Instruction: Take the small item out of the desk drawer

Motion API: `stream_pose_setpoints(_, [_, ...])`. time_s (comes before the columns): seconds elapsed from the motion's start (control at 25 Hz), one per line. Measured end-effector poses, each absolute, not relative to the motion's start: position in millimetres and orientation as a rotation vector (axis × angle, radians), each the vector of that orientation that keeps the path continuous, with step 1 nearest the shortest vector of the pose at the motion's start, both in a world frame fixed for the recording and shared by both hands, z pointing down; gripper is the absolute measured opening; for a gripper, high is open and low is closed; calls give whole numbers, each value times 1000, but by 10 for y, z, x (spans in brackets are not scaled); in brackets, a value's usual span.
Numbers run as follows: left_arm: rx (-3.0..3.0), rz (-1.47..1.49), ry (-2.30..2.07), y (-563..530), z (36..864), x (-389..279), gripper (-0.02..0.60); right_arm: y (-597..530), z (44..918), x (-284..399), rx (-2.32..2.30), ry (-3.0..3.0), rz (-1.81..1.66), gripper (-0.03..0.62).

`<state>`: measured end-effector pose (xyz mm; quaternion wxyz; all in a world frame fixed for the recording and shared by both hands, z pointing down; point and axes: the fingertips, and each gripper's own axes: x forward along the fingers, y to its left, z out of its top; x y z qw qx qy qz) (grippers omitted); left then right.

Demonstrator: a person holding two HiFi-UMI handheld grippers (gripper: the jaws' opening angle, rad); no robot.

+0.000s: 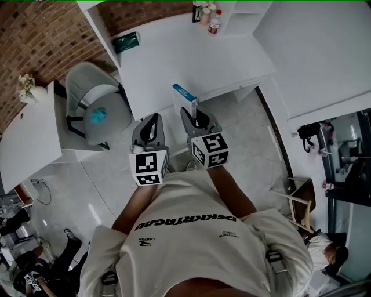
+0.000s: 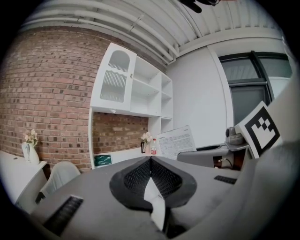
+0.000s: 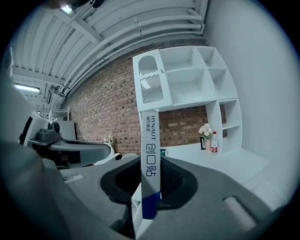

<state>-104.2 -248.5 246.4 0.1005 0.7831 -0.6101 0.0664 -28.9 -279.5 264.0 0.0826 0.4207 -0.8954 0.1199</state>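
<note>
A small white box with a blue end (image 1: 184, 98) stands upright in my right gripper (image 1: 189, 114), which is shut on its narrow sides. In the right gripper view the box (image 3: 151, 154) rises between the dark pads (image 3: 176, 185), printed edge toward the camera. My left gripper (image 1: 153, 120) is level with it on the left, with its jaws shut together and nothing between them (image 2: 151, 161). Its camera sees the box's printed face (image 2: 176, 140) to the right. Both grippers hang in front of the person's chest, above the floor at the front edge of the white desk (image 1: 174, 58). No drawer shows.
A grey chair (image 1: 93, 96) with a teal thing on its seat (image 1: 97, 116) stands left of the desk. On the desk are a green box (image 1: 126, 40), a bottle (image 1: 214, 23) and flowers (image 1: 203, 10). A white side table (image 1: 29, 139) holds a vase.
</note>
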Motion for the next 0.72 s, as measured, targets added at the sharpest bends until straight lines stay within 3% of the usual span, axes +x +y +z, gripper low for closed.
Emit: stream_pose_setpoints(0.72, [2346,188,-1802,-2505,2348,-877,-2,-2726,2446,-145,1317,-2712,314,72])
